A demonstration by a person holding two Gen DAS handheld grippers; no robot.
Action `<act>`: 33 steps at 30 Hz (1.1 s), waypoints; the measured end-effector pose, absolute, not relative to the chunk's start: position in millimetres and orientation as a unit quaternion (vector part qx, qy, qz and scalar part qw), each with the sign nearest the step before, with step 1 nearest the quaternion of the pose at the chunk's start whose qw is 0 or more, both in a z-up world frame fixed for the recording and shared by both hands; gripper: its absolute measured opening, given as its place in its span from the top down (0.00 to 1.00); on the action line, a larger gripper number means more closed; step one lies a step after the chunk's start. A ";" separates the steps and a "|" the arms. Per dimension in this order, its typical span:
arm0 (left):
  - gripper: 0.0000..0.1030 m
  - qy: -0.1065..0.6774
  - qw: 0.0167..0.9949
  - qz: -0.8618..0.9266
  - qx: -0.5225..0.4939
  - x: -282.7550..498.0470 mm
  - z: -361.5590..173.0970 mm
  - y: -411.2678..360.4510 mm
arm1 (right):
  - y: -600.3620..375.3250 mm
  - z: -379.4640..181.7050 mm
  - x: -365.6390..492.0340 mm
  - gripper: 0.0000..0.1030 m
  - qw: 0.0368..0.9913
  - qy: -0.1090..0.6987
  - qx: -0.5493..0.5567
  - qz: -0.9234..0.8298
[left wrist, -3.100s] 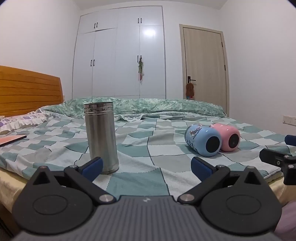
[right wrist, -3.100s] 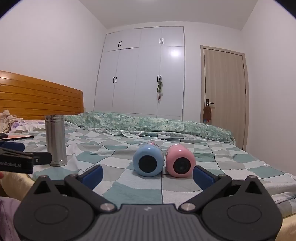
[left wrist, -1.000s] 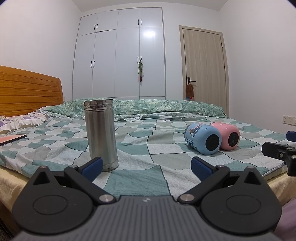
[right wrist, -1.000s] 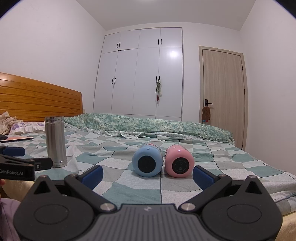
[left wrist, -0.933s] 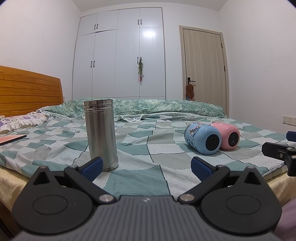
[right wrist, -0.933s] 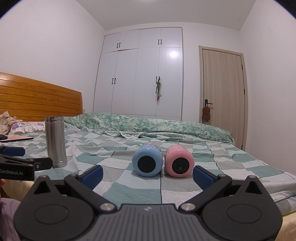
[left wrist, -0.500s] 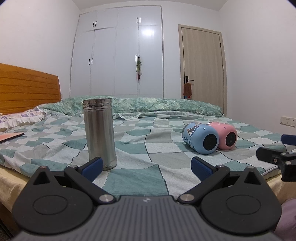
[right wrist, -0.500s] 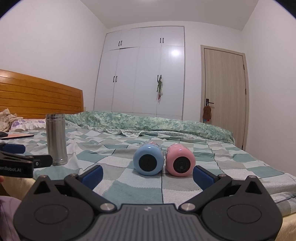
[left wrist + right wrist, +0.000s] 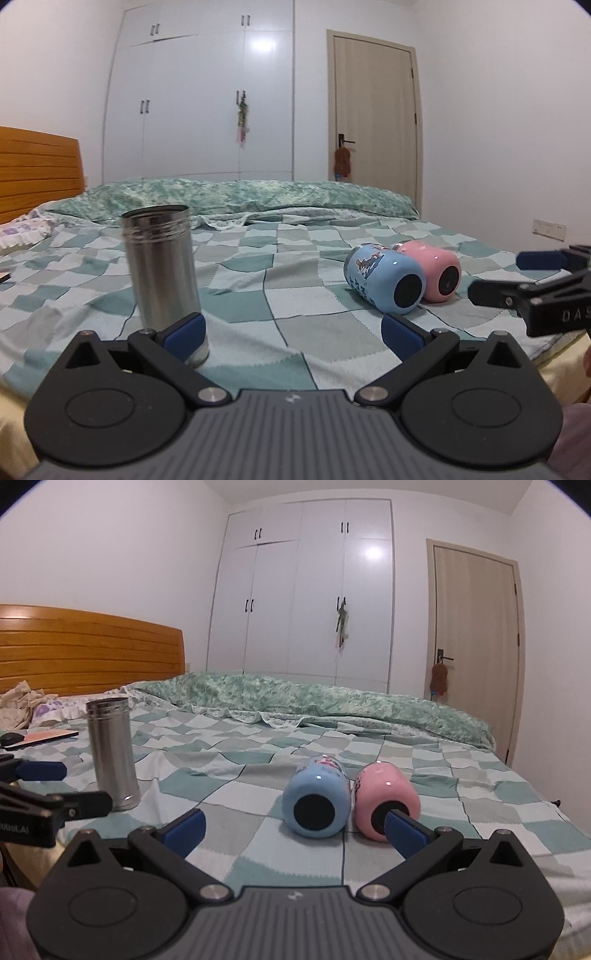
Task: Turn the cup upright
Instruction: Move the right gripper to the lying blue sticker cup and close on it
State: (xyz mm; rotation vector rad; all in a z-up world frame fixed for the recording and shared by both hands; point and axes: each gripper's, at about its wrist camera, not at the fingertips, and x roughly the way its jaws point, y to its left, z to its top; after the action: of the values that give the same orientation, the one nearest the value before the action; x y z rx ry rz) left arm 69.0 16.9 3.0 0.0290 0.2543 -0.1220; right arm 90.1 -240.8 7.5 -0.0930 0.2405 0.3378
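Right wrist view: blue cup [image 9: 317, 806] on its side, just ahead, base-on.
Axis: along approach.
Right gripper [image 9: 293, 827]: jaws spread, nearer.

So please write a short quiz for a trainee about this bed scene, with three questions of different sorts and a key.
1. True or false: the steel cup stands upright on the bed.
2. Multiple choice: how do the blue cup and the pink cup lie? A) both upright B) both on their sides, next to each other C) one stacked on the other.
3. Short answer: what do the left gripper and the right gripper hold?

Key:
1. True.
2. B; their dark round ends face the right wrist camera.
3. Nothing; the jaws of both are open and hold nothing.
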 end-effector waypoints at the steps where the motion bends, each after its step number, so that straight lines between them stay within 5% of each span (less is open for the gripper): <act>1: 0.00 0.129 0.989 -0.066 0.016 74.8 4.2 16.9 | -238.7 10.1 96.2 0.00 0.977 0.124 -0.047 0.170; 33: 0.00 0.190 0.951 -0.200 0.138 298.4 0.9 30.1 | -184.5 23.0 314.6 0.10 0.931 0.322 -0.082 0.150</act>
State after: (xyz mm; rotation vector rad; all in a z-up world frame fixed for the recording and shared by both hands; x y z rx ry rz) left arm 298.4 30.1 0.9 0.2803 0.3855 -0.4064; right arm 314.6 -184.5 23.0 -0.1678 0.6582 0.3071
